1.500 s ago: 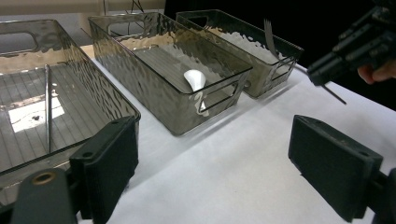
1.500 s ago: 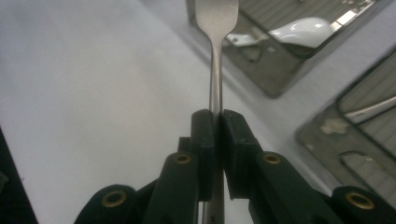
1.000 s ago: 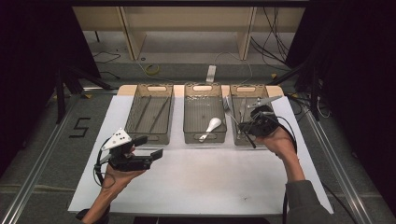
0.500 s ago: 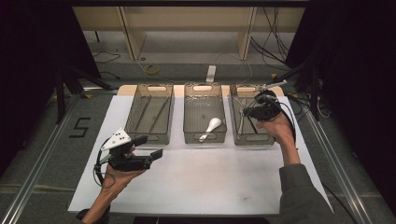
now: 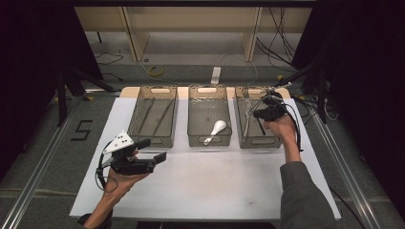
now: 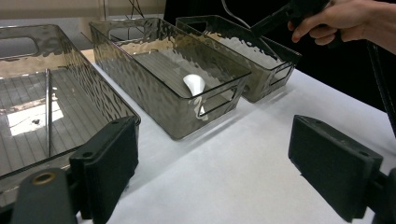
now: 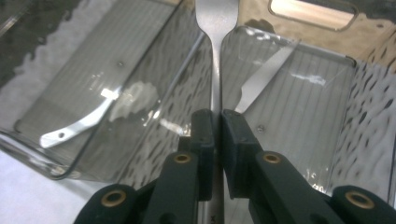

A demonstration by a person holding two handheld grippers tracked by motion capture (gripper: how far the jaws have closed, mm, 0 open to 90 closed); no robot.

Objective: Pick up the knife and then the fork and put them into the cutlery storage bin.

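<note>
While the right gripper (image 7: pixel 214 128) clamps the handle of a fork (image 7: pixel 215 56) and holds it above the right-hand tray (image 5: pixel 274 140), the sorting appears to be well under way but not complete. In the right gripper view, a knife (image 7: pixel 264 77) and a second piece of cutlery already lie on that tray's floor, and the fork has yet to be set down among them. The middle tray (image 5: pixel 209 141) holds a white spoon (image 5: pixel 216 130); the left tray (image 5: pixel 152 140) holds thin dark sticks, possibly chopsticks. The left gripper (image 5: pixel 154 150) rests idle over the near left of the bench, jaws wide apart and empty. All three trays stand in a row on a white sheet (image 5: pixel 200 181) covering the bench (image 5: pixel 128 90). Beyond it lie a grey floor with loose cables, pale shelving and dark curtains at either side.
</note>
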